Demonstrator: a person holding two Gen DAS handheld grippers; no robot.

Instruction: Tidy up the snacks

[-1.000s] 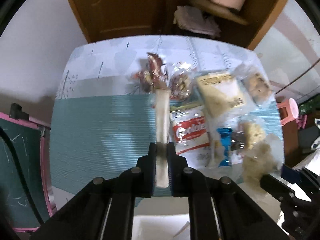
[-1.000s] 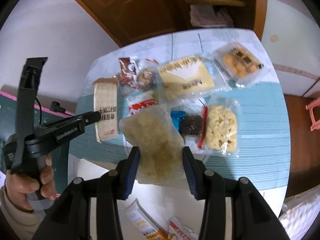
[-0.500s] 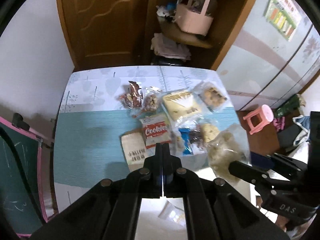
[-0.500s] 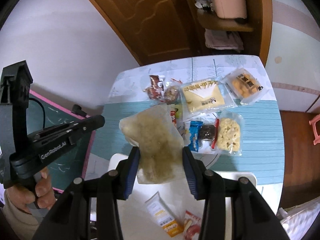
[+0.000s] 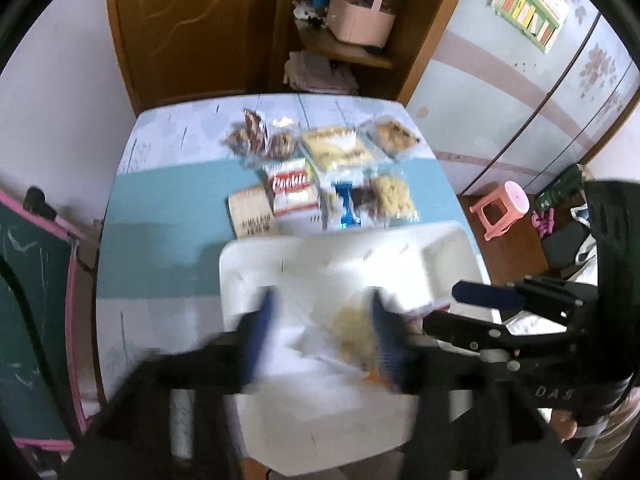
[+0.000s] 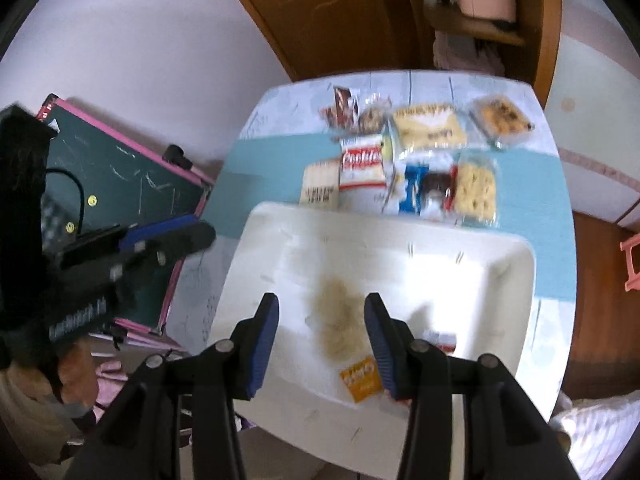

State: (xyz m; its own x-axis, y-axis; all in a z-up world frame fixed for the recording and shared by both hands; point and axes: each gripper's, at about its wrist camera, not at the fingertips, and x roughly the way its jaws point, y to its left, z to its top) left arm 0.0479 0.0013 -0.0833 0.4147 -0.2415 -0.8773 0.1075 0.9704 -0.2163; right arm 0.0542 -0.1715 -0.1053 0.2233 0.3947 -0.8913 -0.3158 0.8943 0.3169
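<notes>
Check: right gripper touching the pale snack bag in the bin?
Apart. Right wrist view: right gripper is open, white bin floor showing either side of the pale snack bag between the fingers.

A: Legible text? The red-and-white snack pack (image 5: 291, 192) on the table reads "Cookies", partly smeared in both wrist views.

B: Confirmed. The right gripper's (image 5: 486, 312) black body carries "DAS" in pale letters, seen from the left wrist view.

A: The tan packet (image 6: 320, 183) beside the cookies shows dark characters, too blurred to read. Same for the orange packet (image 6: 360, 378) in the white bin (image 6: 516, 280) and the wall poster (image 5: 528, 4).

B: The left gripper's (image 6: 168, 240) white lettering is unreadable.
</notes>
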